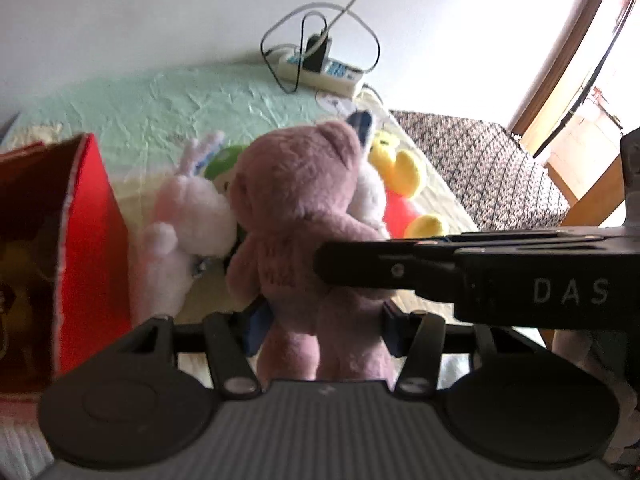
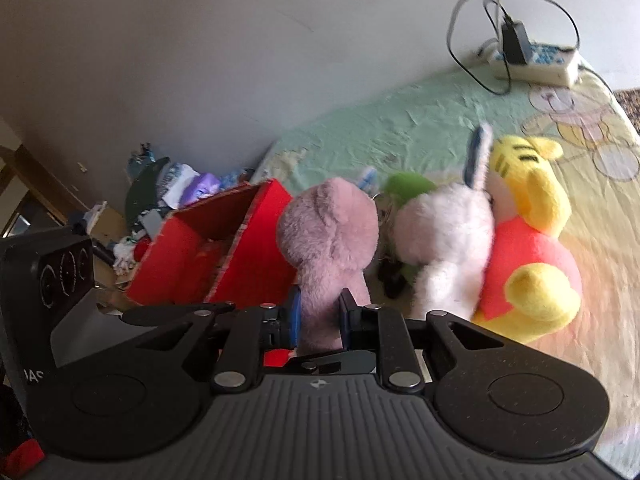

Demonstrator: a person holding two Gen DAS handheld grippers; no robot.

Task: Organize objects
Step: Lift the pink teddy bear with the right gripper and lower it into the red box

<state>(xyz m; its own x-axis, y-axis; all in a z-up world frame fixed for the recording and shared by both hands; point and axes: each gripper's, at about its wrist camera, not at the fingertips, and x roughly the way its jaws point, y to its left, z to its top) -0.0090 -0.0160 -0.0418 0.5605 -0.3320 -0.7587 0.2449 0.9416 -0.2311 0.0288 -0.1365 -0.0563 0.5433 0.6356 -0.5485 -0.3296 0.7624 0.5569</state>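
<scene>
Two grippers pinch one pink plush bear (image 1: 304, 216) above the bed sheet (image 1: 168, 108).

The left gripper (image 1: 320, 330) clamps the bear's lower body between its blue pads, and the right gripper (image 2: 319, 318) squeezes it lower down, its arm crossing the left view. Left of the bear stands the open red box (image 2: 224, 256); behind the bear lie a white bunny (image 1: 188, 216), a green toy (image 2: 408, 188) and a yellow tiger plush (image 2: 528, 216). Far behind the bear, by the wall, sits a power strip (image 1: 320, 70).
</scene>
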